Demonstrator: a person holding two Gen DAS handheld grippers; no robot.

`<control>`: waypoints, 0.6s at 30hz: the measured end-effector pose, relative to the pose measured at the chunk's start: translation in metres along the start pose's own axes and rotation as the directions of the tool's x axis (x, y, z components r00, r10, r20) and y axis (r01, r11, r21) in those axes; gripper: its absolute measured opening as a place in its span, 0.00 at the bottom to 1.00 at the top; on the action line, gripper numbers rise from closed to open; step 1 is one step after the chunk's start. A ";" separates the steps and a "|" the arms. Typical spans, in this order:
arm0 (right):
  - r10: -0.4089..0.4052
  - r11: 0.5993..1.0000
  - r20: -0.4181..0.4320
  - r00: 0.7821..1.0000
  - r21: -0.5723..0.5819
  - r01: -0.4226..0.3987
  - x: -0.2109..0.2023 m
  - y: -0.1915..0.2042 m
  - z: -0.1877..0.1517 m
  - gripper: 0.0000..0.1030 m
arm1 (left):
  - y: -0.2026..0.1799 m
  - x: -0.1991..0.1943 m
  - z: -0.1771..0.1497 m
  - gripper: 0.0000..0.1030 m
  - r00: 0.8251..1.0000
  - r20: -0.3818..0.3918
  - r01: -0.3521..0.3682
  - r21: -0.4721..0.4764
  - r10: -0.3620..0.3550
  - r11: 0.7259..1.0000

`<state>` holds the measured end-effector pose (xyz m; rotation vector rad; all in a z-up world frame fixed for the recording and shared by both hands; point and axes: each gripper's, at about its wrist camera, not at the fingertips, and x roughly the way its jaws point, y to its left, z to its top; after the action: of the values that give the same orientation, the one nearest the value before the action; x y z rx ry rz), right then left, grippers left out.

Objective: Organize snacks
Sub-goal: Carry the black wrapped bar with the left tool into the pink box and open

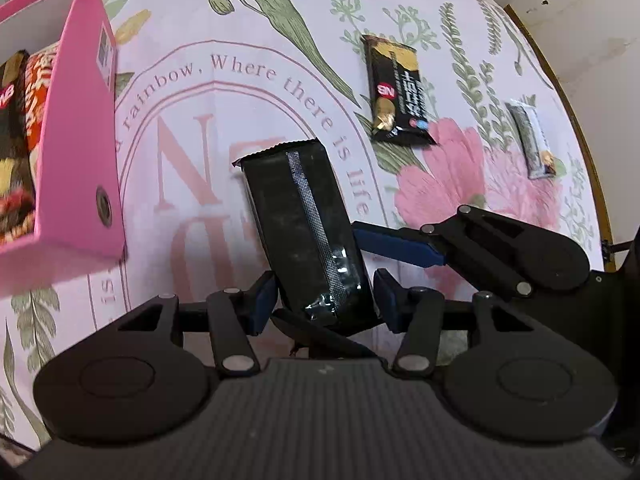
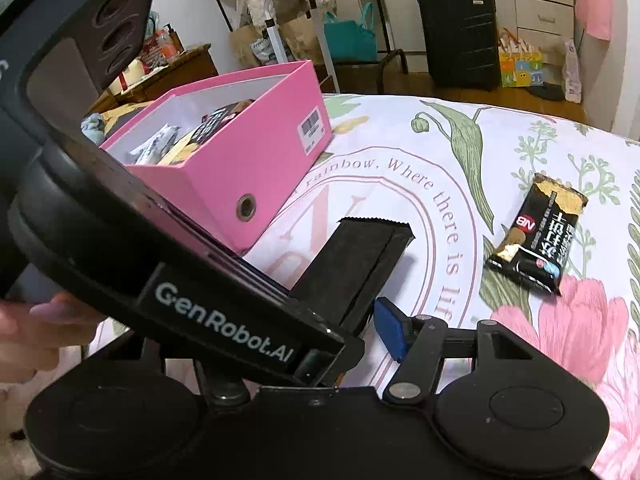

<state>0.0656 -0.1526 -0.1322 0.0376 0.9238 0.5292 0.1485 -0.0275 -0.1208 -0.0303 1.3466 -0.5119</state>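
left gripper [image 1: 325,300] clamps near end of black foil snack packet [image 1: 300,216] | long axis points far, serrated end up-left, above floral tablecloth [image 1: 240,40] | right gripper [image 2: 360,320] gap unclear | pink cardboard box [image 2: 256,160] left

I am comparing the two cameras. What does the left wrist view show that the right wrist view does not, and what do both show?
Only the left wrist view shows the small silver-grey snack bar on the floral tablecloth.

Only the right wrist view shows the black hard-shell suitcase and the teal shopping bag.

Both show the pink cardboard box, the plain black foil snack packet and the black-and-gold wrapped snack.
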 end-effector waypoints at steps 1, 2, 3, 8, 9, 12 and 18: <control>-0.004 1.000 -0.002 1.000 -0.005 0.004 -0.004 0.003 -0.001 0.65 | -0.002 -0.003 -0.003 0.49 1.000 0.000 0.004 0.000 -0.004 1.000; -0.006 1.000 -0.003 1.000 -0.008 0.006 -0.005 0.006 -0.001 0.65 | -0.003 -0.006 -0.006 0.49 1.000 0.000 0.008 0.001 -0.008 1.000; -0.009 1.000 -0.003 1.000 -0.011 0.009 -0.008 0.010 -0.001 0.65 | -0.004 -0.009 -0.009 0.49 1.000 0.001 0.010 0.002 -0.010 1.000; -0.011 1.000 -0.026 1.000 -0.022 0.010 -0.022 0.025 0.004 0.65 | -0.004 -0.027 -0.019 0.49 1.000 -0.004 0.020 0.002 -0.020 1.000; -0.012 0.999 -0.026 1.000 -0.034 0.011 -0.024 0.029 0.006 0.65 | -0.003 -0.032 -0.020 0.49 1.000 -0.004 0.025 -0.003 -0.025 1.000; -0.013 0.998 -0.025 1.000 -0.057 0.012 -0.033 0.044 0.015 0.65 | -0.001 -0.051 -0.027 0.49 1.000 0.018 0.014 -0.004 -0.014 1.000; -0.003 0.993 0.031 1.000 -0.119 0.007 -0.052 0.084 0.040 0.65 | 0.014 -0.101 -0.038 0.52 0.995 0.097 0.002 -0.013 0.000 1.000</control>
<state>0.0361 -0.0948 -0.0474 -0.0646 0.8605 0.5768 0.1040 0.0324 -0.0409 -0.0655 1.2551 -0.4967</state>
